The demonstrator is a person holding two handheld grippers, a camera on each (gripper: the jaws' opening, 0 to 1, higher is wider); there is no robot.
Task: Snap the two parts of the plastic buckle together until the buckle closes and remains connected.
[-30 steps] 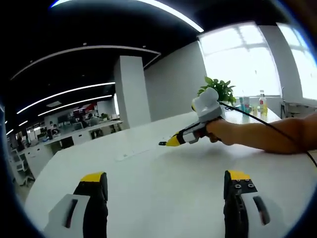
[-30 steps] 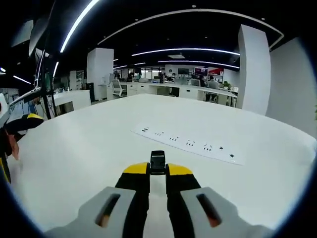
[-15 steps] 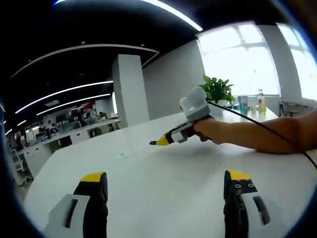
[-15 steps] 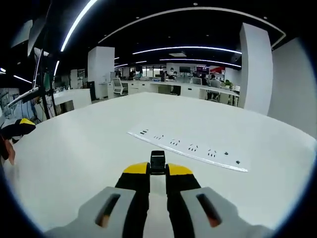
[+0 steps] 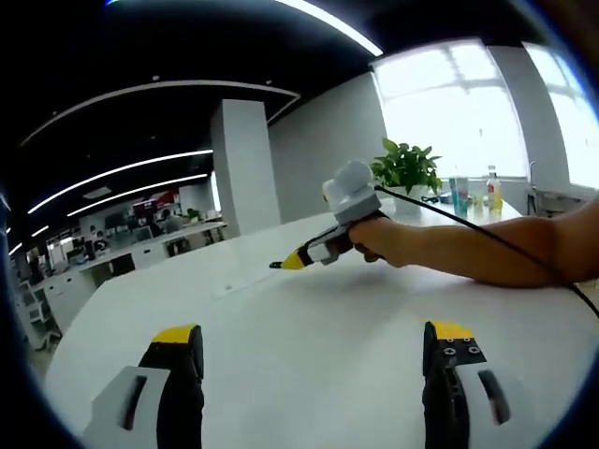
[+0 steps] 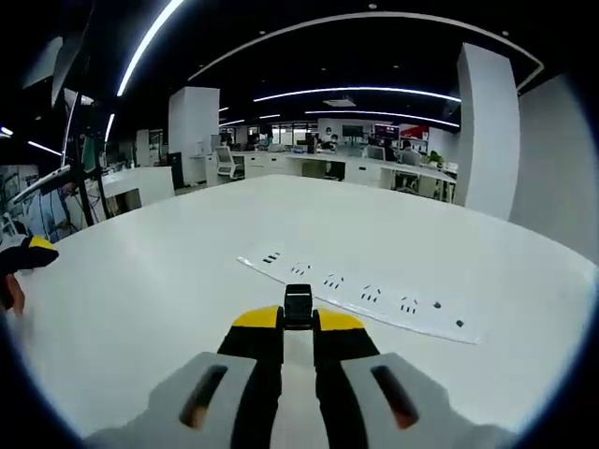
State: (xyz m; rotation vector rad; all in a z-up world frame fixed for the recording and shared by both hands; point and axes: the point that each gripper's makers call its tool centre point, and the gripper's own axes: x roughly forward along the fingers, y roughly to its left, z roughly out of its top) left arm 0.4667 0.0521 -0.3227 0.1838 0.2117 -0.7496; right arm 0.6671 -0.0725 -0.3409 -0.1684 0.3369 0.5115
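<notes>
At bottom centre of the right gripper view, the right gripper (image 6: pixel 299 325) is pinching a black buckle piece (image 6: pixel 299 306); the left gripper (image 5: pixel 312 341) is gaping wide over the white table (image 5: pixel 309 309).

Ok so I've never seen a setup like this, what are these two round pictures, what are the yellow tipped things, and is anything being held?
A person holds a hand tool with two jaws in each hand, and each tool carries a fisheye camera. In the left gripper view, the left gripper stands wide open and empty over a white table; the person's hand holds the right gripper further off. In the right gripper view, the right gripper is shut on a small black buckle part. A white power strip lies flat in the table.
</notes>
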